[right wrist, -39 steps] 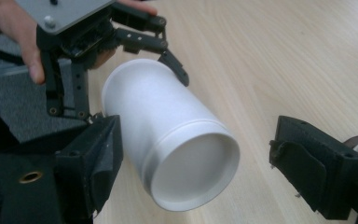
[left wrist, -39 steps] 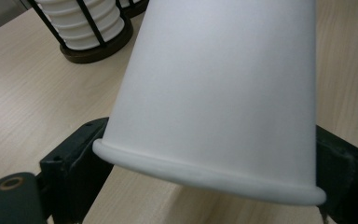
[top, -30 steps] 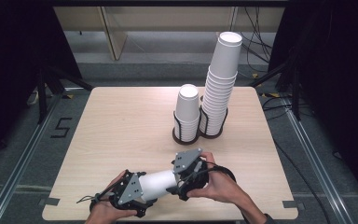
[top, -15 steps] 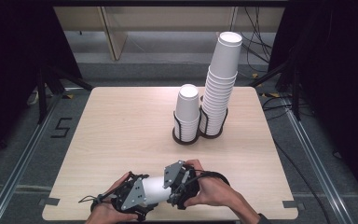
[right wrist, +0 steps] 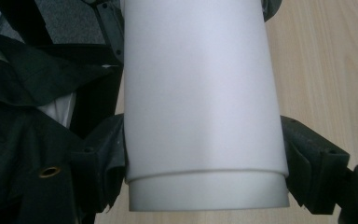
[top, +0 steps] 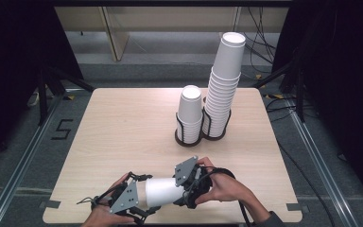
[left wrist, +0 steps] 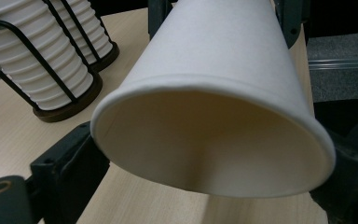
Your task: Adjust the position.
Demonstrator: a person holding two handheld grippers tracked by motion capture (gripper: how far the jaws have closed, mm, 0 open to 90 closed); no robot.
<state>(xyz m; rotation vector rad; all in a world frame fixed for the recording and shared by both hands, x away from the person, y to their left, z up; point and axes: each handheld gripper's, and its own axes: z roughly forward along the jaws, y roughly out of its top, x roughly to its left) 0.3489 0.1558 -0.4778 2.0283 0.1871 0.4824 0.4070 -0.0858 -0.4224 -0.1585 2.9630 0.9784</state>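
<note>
Holding a paper cup [top: 163,191] sideways above the near edge of the bench [top: 123,123], between both claws, a little right of the middle. The mouth points at the left claw [top: 142,198] and the base end sits in the right claw [top: 182,187].

Right claw: clenched on the cup, jaws pressed against both sides of the wall in the right gripper view.

Left claw: jaws have just been opening, with the cup's rim [left wrist: 214,88] between them. One jaw sits right at the rim in the left gripper view, but I cannot tell whether the pads press on it.

Step looks like a handover to the right claw, likely headed for the stacks. To do it well:
- Keep the right claw's squeeze light, since a thin paper wall will likely dent or go oval.
- Let the left jaws clear the rim fully before pulling that hand back, otherwise the lip may snag and twist the cup out of the right grip.
- Pull the left claw straight away along the cup's axis, not sideways.

Farther back, right of the bench centre, a short cup stack [top: 190,111] stands upside down in a black wire holder [top: 189,137]. Just beside it on the right, a tall cup stack [top: 224,85] in its own holder leans slightly. Approach these from above, well clear of the tall one, which could tip.
</note>
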